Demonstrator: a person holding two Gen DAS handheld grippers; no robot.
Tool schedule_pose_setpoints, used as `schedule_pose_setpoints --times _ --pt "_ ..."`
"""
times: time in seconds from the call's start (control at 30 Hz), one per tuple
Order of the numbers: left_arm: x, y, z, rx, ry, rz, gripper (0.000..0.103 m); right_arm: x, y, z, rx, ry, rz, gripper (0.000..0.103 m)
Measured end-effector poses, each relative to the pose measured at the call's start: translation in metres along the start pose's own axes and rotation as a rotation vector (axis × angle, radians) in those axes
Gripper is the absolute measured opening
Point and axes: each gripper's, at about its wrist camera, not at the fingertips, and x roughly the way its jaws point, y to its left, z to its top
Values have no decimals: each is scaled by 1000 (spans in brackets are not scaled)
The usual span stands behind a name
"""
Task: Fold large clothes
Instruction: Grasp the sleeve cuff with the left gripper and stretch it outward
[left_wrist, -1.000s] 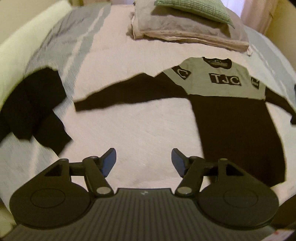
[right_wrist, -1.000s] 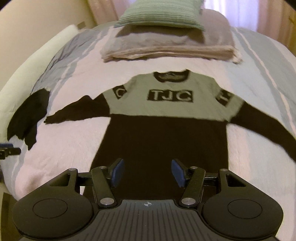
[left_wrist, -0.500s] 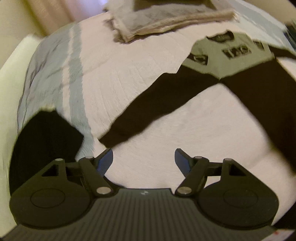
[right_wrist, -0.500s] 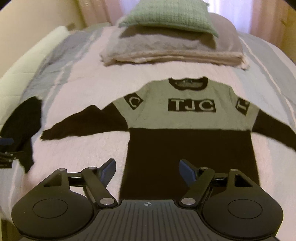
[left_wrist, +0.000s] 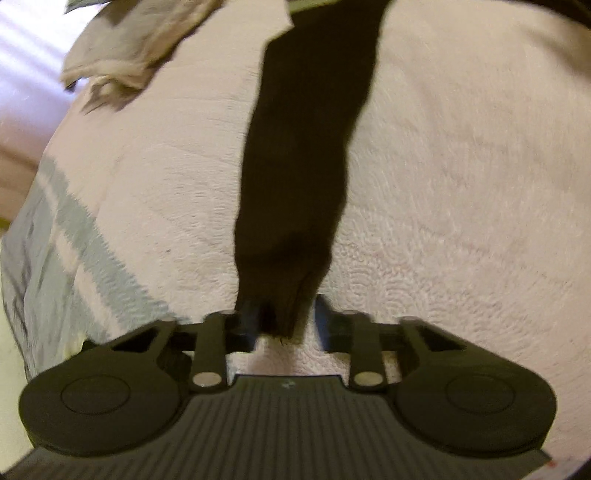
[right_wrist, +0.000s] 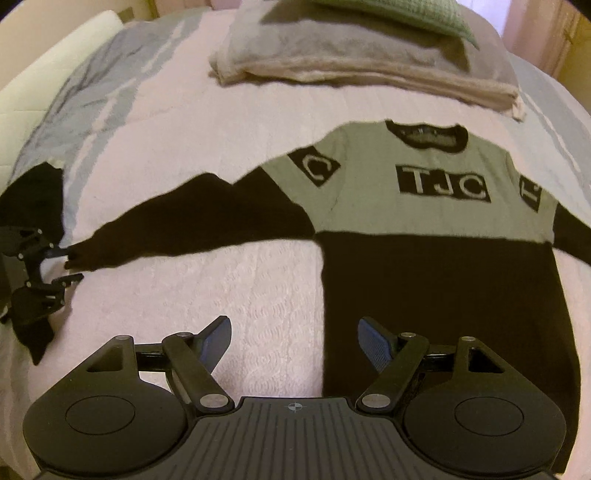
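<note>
The sweater (right_wrist: 424, 236) lies face up and spread flat on the bed (right_wrist: 229, 280), collar toward the stacked blankets (right_wrist: 362, 62), so each sleeve can be folded in over the body. Its sleeve (left_wrist: 299, 155) stretches straight out, and the left gripper (left_wrist: 284, 321) sits low at the cuff (left_wrist: 277, 310), fingers parted around the fabric but, as far as the blur allows, not yet pinched on it. The right gripper (right_wrist: 295, 339) hovers wide open and empty above the hem corner, seemingly placed to steady or lift the body. A dark garment (right_wrist: 33, 199) waits aside at the bed's edge.
</note>
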Motion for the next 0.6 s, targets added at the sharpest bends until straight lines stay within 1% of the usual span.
schedule_pose_setpoints --times 0.07,0.17,0.27,0.4,0.47,0.6 --pt "-4 2 -2 -8 -3 -12 4 -3 -1 0 22 -1 -20 73" --pt "-33 5 -8 -68 -4 -21 4 -13 -5 5 50 -15 -31 73" --pt "-56 -6 -18 -97 32 -44 4 -20 -8 10 63 -25 -39 73" --pt "-53 -24 -24 -137 96 -71 5 -23 -15 11 97 -21 -30 73" --pt "-52 -28 -24 -155 125 -59 7 -28 -20 9 111 -25 -32 73" --pt "-62 -18 -26 -256 159 -65 8 -43 -38 2 152 -30 -58 73"
